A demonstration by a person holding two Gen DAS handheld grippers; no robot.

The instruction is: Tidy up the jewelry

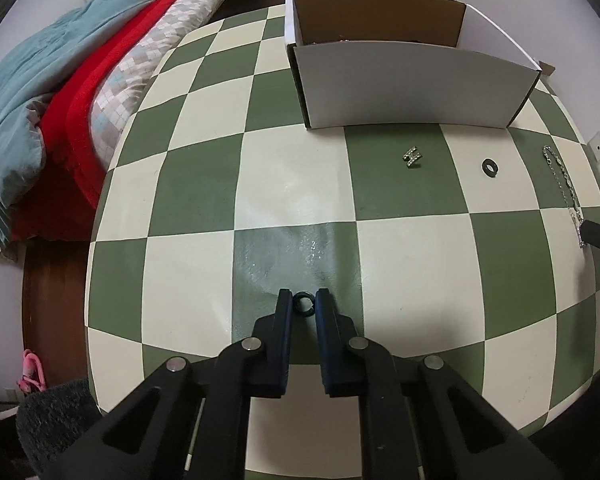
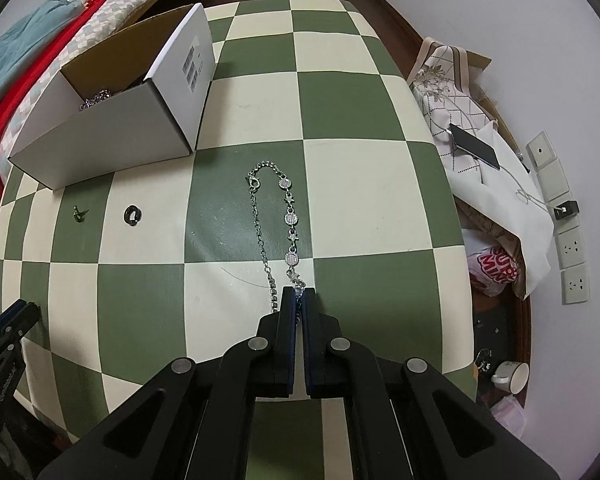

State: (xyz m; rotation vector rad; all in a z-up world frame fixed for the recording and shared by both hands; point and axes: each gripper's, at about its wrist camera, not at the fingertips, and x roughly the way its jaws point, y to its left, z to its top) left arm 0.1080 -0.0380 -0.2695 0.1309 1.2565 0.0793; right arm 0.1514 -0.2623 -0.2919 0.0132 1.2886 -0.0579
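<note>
My left gripper (image 1: 304, 300) is shut on a small dark ring (image 1: 303, 303), low over the checked table (image 1: 196, 184). My right gripper (image 2: 299, 294) is shut on the near end of a silver chain necklace (image 2: 290, 216) that trails away across the table; the necklace also shows in the left wrist view (image 1: 564, 184). A second black ring (image 1: 489, 168) (image 2: 132, 215) and a small sparkly earring (image 1: 412, 157) (image 2: 79, 213) lie in front of a white cardboard box (image 1: 412, 88) (image 2: 112, 128), which holds some silver jewelry (image 2: 96, 99).
A bed with red and teal bedding (image 1: 60, 92) runs along the table's left side. Right of the table are a bag pile with a phone (image 2: 474, 146), wall sockets (image 2: 568, 244) and a cup (image 2: 512, 376) on the floor. My left gripper's tips show in the right wrist view (image 2: 12, 320).
</note>
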